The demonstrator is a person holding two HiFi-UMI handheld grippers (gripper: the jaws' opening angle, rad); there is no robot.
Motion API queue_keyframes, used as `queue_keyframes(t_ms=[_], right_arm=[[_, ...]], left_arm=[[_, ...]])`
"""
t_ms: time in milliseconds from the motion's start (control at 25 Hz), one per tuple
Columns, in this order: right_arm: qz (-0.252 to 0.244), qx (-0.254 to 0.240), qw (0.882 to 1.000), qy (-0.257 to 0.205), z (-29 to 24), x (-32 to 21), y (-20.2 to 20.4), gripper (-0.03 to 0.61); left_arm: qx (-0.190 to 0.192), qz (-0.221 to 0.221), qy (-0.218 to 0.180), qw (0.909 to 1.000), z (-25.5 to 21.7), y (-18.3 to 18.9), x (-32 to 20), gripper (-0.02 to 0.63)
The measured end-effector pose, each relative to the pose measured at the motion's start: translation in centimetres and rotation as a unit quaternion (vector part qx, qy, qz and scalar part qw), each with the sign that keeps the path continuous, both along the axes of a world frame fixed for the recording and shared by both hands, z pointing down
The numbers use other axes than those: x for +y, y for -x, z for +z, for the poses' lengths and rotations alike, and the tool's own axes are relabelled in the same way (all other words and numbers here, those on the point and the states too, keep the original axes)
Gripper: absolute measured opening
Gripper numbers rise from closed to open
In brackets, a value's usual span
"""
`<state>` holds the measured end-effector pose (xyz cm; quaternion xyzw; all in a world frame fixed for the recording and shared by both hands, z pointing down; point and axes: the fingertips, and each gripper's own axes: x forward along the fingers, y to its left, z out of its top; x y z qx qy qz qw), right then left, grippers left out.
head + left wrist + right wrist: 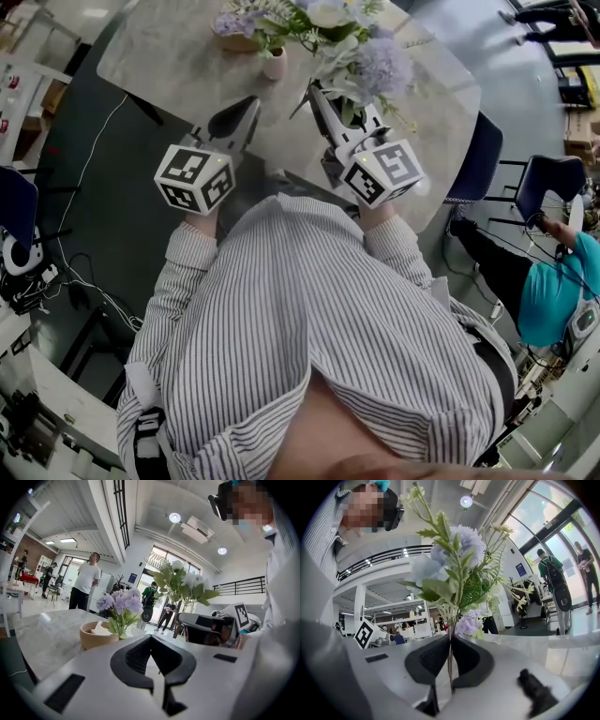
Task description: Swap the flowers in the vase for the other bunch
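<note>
A marble table (150,56) was seen bearing a wooden bowl (93,637) and a small vase (275,64) of lilac flowers (121,604), the vase hidden in the left gripper view behind the left gripper (151,641), closed on nothing. The other bunch (461,541), lilac, white and leafy, was held upright over the table, stems pinched in the right gripper (450,644).

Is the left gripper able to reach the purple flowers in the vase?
Probably yes. The left gripper is empty, and only bare table lies between it and the purple flowers in the vase. Its shut fingers would need to open first.
</note>
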<state>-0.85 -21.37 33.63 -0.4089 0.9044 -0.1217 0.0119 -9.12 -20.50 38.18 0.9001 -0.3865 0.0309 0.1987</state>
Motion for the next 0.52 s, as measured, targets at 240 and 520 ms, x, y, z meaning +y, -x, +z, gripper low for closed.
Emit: queue_keyframes(t_ms=[240, 520], right_arm=[[0.0, 0.003, 1.0, 0.001, 0.03, 0.13, -0.06, 0.035], [0.001, 0.005, 1.0, 0.004, 0.22, 0.0, -0.21, 0.035]], left_arm=[[0.001, -0.002, -0.002, 1.0, -0.21, 0.16, 0.09, 0.012], [-0.001, -0.007, -0.004, 1.0, -0.14, 0.36, -0.02, 0.012]])
